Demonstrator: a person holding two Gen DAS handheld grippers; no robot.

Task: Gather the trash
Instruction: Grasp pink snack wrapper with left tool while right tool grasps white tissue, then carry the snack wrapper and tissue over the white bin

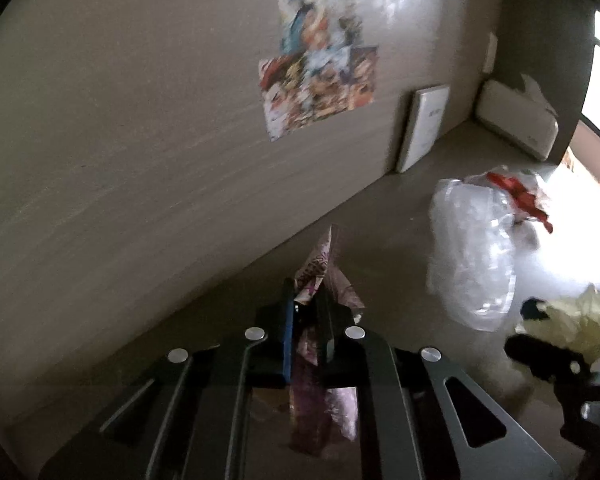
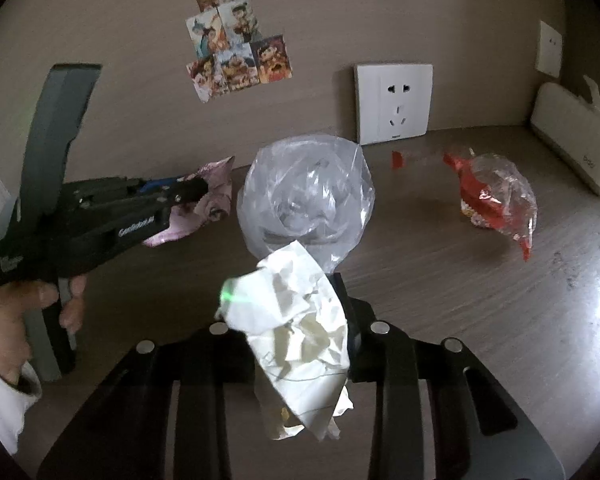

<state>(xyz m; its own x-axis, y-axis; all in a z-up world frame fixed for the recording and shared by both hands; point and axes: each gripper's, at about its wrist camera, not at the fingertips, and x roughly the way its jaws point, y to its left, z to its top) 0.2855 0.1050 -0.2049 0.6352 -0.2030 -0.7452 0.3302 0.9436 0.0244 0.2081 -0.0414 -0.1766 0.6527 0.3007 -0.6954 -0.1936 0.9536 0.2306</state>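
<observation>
Trash splits between tongs: left tongs [image 1: 308,300] pinch pink wrapper [image 1: 324,264] by the wall, right tongs [image 2: 300,304] pinch crumpled paper [image 2: 300,320].

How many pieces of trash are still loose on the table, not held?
2: clear plastic bag at centre, and red-and-clear wrapper to its right. A small red scrap near the socket may count too.

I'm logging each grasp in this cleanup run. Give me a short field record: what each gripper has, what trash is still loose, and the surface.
left gripper: shut on pink wrapper
right gripper: shut on crumpled white paper
loose trash: clear plastic bag; red-and-clear wrapper; small red scrap
surface: brown wooden desk
background: wall socket; picture stickers
</observation>
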